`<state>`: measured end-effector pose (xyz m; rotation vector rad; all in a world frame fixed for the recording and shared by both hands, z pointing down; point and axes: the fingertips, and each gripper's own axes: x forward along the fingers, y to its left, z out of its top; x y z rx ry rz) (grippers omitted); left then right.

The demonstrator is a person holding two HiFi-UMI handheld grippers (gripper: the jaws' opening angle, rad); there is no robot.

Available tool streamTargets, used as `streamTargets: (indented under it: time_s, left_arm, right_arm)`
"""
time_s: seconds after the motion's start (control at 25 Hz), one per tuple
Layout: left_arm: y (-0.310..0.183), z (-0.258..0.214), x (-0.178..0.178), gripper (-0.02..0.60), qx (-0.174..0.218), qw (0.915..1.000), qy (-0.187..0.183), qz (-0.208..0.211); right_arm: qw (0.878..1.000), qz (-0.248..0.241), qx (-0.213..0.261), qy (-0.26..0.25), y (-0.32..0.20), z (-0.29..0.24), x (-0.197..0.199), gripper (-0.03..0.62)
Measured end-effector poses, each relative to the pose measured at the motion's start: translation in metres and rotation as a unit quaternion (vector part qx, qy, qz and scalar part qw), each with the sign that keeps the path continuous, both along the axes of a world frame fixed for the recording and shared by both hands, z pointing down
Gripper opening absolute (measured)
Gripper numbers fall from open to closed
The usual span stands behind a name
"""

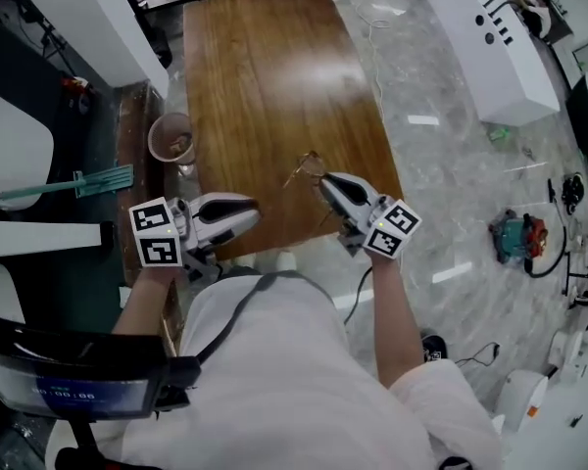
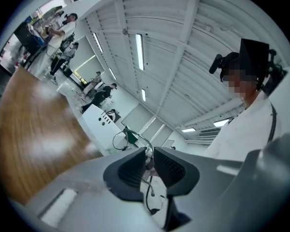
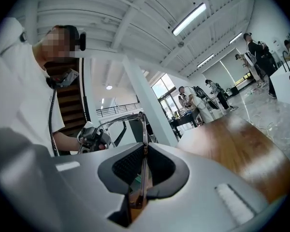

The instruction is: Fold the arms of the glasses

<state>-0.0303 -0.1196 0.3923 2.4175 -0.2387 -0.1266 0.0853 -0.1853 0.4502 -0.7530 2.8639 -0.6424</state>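
Note:
The thin-framed glasses hang in the air over the near edge of the wooden table. My right gripper is shut on them. In the right gripper view one arm of the glasses runs straight between the pads of the right gripper, and the frame curves off to the left. My left gripper is held level a little to the left of the glasses and apart from them. In its own view the left gripper has a narrow gap between the pads with nothing in it, and the glasses show beyond.
A brown cup stands on a low bench left of the table. A green mop lies further left. On the marble floor to the right are a white cabinet, a teal and red machine and loose cables.

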Motion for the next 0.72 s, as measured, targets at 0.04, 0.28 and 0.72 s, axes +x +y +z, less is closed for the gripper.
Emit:
streamTargets:
  time_s: [0.04, 0.28, 0.72]
  left_arm:
    - [0.005, -0.005, 0.004, 0.064, -0.006, 0.9998, 0.011, 0.019]
    - [0.030, -0.013, 0.021, 0.057, -0.033, 0.9941, 0.043, 0.094]
    - [0.038, 0.031, 0.040, 0.023, 0.007, 0.9957, -0.061, 0.070]
  right_arm:
    - [1.000, -0.001, 0.002, -0.007, 0.003, -0.004, 0.002, 0.031]
    - [1.000, -0.010, 0.006, -0.029, 0.015, -0.012, 0.006, 0.031]
    - [0.996, 0.055, -0.042, -0.055, 0.021, -0.004, -0.006, 0.031]
